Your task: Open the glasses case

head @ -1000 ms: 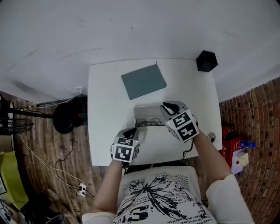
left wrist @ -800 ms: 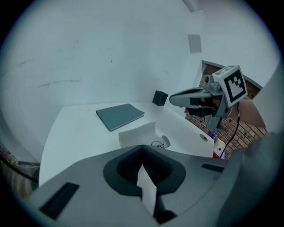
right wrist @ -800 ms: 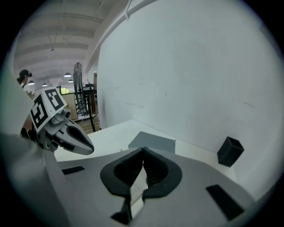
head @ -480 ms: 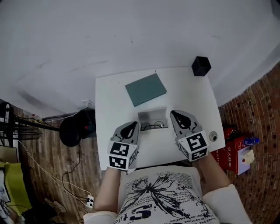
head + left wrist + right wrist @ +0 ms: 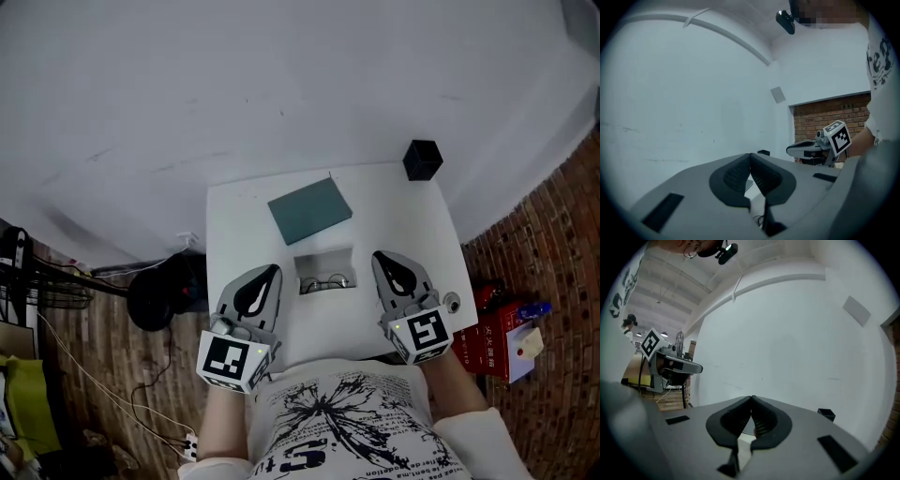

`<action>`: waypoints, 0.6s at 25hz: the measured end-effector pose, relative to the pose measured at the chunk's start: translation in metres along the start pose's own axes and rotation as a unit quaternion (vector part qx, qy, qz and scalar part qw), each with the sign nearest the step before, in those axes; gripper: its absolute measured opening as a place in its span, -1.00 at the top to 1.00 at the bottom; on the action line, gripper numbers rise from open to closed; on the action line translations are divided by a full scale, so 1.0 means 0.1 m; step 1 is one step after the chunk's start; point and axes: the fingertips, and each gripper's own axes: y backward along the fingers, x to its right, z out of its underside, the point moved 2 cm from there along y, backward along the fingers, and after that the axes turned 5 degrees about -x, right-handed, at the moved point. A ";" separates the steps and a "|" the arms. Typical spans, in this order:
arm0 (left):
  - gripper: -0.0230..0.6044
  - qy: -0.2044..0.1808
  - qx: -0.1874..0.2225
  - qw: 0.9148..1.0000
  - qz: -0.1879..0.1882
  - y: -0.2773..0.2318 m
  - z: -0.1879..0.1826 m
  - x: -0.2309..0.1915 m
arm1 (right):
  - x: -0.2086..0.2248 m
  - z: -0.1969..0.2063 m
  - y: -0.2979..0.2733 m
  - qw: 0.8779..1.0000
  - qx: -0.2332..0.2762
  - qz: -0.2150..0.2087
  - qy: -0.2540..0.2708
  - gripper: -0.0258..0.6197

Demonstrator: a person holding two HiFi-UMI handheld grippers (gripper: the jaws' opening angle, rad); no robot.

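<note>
— Where do the tools stand?
— Nearest us, the left hand-held gripper [image 5: 265, 277] and the right hand-held gripper [image 5: 384, 260] hang over the near edge of the counter [image 5: 234, 225], each with jaws pressed together on nothing.
— And the glasses case [image 5: 325, 267]?
— Just beyond, between them, lying open on the counter with the glasses [image 5: 326, 281] showing inside. Farther back lies a flat teal panel [image 5: 309, 208], perhaps its lid. A small black box [image 5: 422, 159] sits at the far right corner.
— What could spoil it?
— A careless dip, I'd say. Closed tips bumping the open case could slide it toward the near edge or scratch the bare lenses.
</note>
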 end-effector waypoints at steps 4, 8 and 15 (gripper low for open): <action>0.88 -0.020 0.029 0.999 0.012 0.06 -0.12 0.10 | 0.00 -0.07 0.07 1.000 0.018 -0.009 -0.009 0.88; 0.88 -0.037 0.060 0.997 0.024 0.01 -0.20 0.21 | -0.03 -0.09 0.11 0.999 0.025 -0.023 -0.022 0.88; 0.88 -0.030 0.060 0.997 0.026 -0.03 -0.18 0.31 | -0.05 -0.12 0.17 0.999 0.035 -0.036 -0.015 0.88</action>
